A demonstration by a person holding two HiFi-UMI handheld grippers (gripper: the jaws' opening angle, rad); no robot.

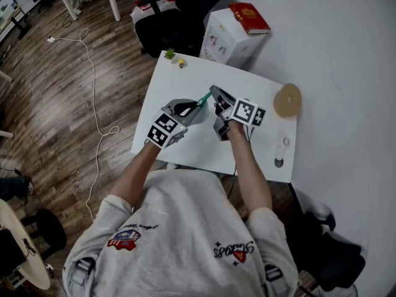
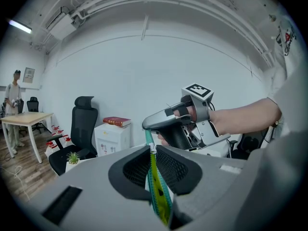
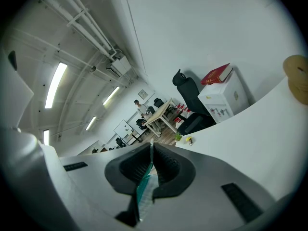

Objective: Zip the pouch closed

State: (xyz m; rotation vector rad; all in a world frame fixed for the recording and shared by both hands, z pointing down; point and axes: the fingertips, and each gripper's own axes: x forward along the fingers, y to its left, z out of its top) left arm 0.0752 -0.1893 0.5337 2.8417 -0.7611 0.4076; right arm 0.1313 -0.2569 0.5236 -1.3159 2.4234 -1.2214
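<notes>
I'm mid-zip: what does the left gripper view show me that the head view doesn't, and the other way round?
Left gripper view only: the pouch's teal-and-yellow zipper edge pinched between the left gripper's fingers. Head view only: the cork disc on the white table. Both: the right gripper at the pouch's far end, and the red book.
</notes>
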